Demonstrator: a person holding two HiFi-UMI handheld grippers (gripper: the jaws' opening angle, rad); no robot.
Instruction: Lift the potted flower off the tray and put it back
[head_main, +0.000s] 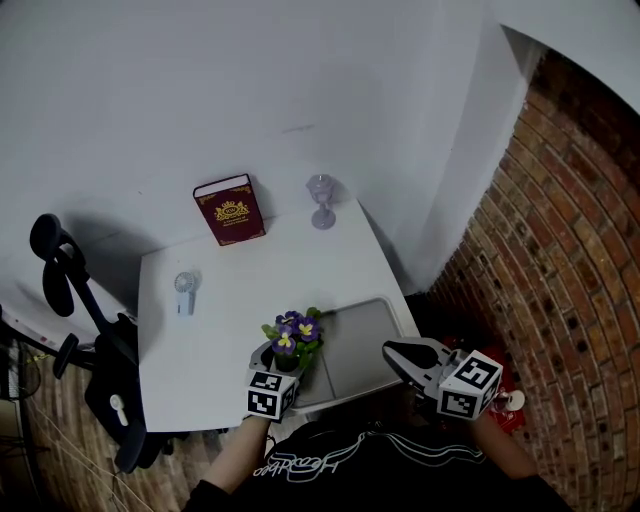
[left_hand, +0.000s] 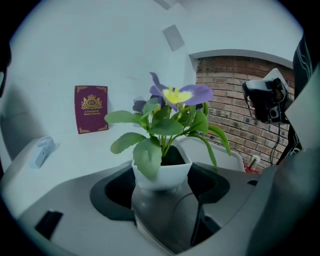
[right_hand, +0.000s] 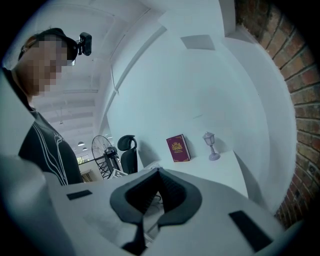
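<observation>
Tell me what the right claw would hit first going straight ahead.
Likely the tray, just ahead of the right claw; the potted flower stands further along. Height is hard to judge.

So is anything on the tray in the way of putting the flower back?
Nothing visible. The left gripper holds the potted flower at the left edge of the tray, and the rest of it looks bare.

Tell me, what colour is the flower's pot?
The pot is white, seen best in the left gripper view.
</observation>
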